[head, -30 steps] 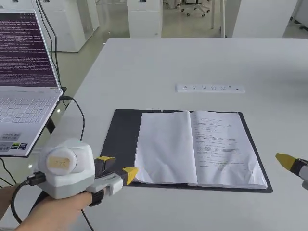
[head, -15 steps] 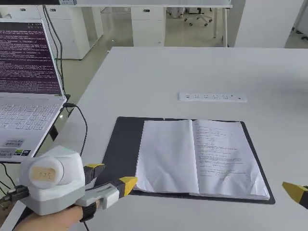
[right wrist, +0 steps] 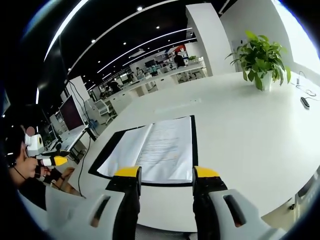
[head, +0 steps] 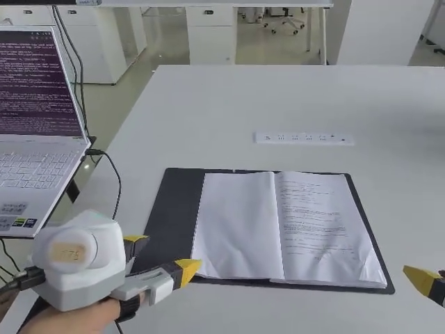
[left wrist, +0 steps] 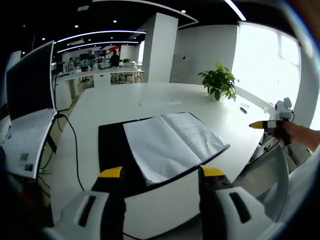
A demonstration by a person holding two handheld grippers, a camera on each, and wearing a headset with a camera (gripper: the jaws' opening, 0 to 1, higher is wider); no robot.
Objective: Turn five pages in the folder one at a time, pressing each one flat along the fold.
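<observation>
1. Jaws spread on the left tongs [head: 161, 252], nothing gripped; held low off the near-left corner of the folder [head: 174, 209], probably ready to receive and flatten a turned sheet.
2. Right tongs [right wrist: 166, 172] likewise released, clear of the near-right corner, well placed for catching the free edge of the printed page [head: 323, 223].
3. Folder open and flat on the tabletop [head: 229, 104], blank page [head: 236, 223] left, print right, fold [head: 278, 223] running away from the person; touched by neither tool.
4. Judged: between turns, next lift not yet begun.
5. Farther off, power strip [head: 304, 138] beyond the folder; laptop [head: 35, 139] to the left, its cable [head: 118, 182] trailing near the cover, worth avoiding on the sweep.
</observation>
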